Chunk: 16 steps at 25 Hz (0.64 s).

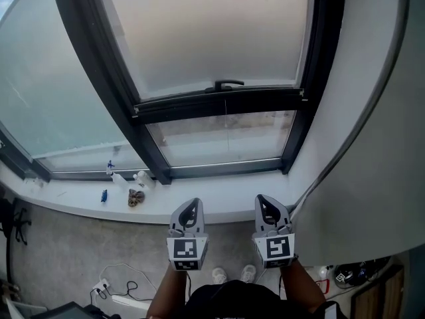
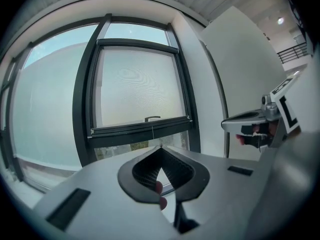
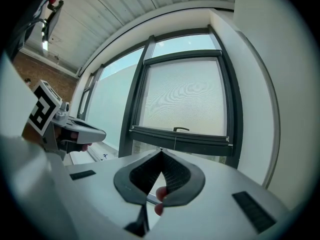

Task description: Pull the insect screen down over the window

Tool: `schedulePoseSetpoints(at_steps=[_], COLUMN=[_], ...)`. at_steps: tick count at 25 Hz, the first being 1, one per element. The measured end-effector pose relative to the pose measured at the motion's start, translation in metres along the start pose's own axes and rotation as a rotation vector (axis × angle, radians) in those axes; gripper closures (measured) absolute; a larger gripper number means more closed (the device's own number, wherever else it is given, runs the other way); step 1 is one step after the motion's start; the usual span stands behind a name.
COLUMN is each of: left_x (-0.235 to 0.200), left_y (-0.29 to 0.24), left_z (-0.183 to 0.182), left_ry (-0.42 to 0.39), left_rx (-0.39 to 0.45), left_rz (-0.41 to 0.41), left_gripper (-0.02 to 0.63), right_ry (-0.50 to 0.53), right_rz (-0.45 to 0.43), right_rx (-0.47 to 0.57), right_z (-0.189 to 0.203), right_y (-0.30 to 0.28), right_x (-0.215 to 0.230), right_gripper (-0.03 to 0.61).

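The insect screen (image 1: 206, 32) covers most of the dark-framed window, a pale grey mesh. Its dark bottom bar (image 1: 219, 104) carries a small black handle (image 1: 227, 84) and stops short of the sill, leaving a clear glass strip (image 1: 222, 138) below. The same bar (image 2: 142, 130) and handle (image 3: 181, 129) show ahead in both gripper views. My left gripper (image 1: 190, 205) and right gripper (image 1: 266, 202) hang side by side below the sill, well apart from the bar. Both are shut with nothing between their tips.
The white sill (image 1: 86, 205) holds a small spray bottle (image 1: 114, 175), a blue item (image 1: 104, 195) and a brownish lump (image 1: 136, 197). A white wall (image 1: 372, 145) stands at the right. Cables (image 1: 116, 286) lie on the floor at lower left.
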<state>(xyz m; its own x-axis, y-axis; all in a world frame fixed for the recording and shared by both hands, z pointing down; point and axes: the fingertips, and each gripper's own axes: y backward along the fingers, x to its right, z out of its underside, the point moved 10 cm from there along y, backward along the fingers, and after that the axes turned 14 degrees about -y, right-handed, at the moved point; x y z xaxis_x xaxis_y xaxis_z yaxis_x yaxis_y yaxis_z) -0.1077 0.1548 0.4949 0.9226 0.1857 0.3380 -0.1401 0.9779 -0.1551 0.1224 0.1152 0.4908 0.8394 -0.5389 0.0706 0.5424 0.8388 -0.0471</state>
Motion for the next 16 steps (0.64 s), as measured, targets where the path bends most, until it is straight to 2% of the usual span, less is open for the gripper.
schedulePoseSetpoints(at_steps=[4,12,16], left_x=[0.005,0.016,0.015], left_y=[-0.001,-0.001,-0.004], left_z=[0.003,-0.003,0.0], left_ry=[-0.044,-0.024,-0.051], left_rx=[0.01,0.02,0.009], left_rz=[0.021,0.044,0.054], left_gripper=[0.611,0.611,0.611], right_ry=[0.007,0.005,0.008], right_rz=[0.014,0.047,0.051], right_rx=[0.009,0.016,0.015], right_z=[0.0,0.003,0.004], right_y=[0.007,0.019,0.019], right_x=[-0.001,0.004,0.004], right_gripper=[0.575,0.575,0.575])
